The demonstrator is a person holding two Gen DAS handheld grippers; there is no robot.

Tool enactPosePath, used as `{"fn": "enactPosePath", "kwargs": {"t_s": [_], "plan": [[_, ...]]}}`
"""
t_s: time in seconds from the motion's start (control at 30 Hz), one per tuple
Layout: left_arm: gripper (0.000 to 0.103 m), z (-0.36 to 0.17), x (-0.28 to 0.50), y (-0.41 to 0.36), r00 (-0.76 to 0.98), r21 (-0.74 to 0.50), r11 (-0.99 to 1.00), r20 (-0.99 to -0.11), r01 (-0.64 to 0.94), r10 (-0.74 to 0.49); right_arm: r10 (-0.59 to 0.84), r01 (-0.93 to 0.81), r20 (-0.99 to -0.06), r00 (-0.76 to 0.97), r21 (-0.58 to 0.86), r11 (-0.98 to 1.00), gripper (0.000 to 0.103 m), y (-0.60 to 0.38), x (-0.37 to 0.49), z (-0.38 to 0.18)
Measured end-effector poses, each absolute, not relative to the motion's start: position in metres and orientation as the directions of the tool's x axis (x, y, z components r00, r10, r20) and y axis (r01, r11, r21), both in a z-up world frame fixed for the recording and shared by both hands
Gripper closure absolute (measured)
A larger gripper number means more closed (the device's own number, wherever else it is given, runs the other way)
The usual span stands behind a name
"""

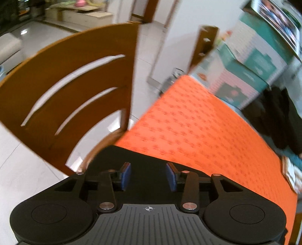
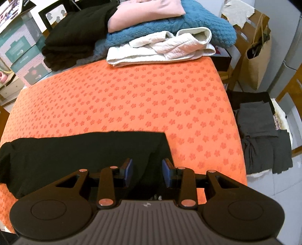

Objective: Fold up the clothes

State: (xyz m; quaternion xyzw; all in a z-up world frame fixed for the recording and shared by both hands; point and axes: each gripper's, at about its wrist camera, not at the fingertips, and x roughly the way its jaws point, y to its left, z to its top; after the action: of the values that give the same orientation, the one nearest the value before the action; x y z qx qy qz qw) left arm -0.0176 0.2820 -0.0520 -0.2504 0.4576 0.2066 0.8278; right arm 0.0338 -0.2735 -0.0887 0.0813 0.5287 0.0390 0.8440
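Observation:
A black garment (image 2: pixel 85 156) lies flat along the near edge of the table, on an orange flower-patterned cover (image 2: pixel 132 94). My right gripper (image 2: pixel 147 173) hovers over the garment's right part. Its blue pads stand apart with only the dark cloth seen below the gap, so it is open. In the left wrist view my left gripper (image 1: pixel 148 176) is also open, its pads apart above a corner of the black garment (image 1: pixel 132 156) at the table's edge. This view is motion-blurred.
A wooden chair (image 1: pixel 66 90) stands close against the table's left edge. At the far end lie a black pile (image 2: pixel 75 34), a blue knit (image 2: pixel 169 28), a pink top (image 2: pixel 147 13) and a white quilted jacket (image 2: pixel 160 49). A paper bag (image 2: pixel 258 56) and grey clothes (image 2: pixel 264 135) are right of the table.

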Motion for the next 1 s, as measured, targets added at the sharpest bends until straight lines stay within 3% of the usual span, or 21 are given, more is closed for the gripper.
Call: {"fn": "enactPosePath", "kwargs": {"t_s": [0.3,0.73,1.0], "plan": [[0.05,-0.072,0.039,0.232,0.437,-0.139,0.934,-0.899,-0.329,0.021,0.213,-0.008,-0.899,0.382,0.228,0.974,0.064,-0.268,0.061,-0.111],[0.047,-0.107,0.095,0.203,0.379,0.036,0.999,-0.925,-0.003,0.034,0.231,-0.006,-0.913,0.336,0.244,0.97,0.064,-0.265,0.085,-0.138],[0.049,-0.117,0.104,0.183,0.358,0.007,0.987,-0.932,0.159,-0.051,0.201,0.011,-0.909,0.366,0.22,0.975,0.064,-0.265,0.09,-0.138]]}}
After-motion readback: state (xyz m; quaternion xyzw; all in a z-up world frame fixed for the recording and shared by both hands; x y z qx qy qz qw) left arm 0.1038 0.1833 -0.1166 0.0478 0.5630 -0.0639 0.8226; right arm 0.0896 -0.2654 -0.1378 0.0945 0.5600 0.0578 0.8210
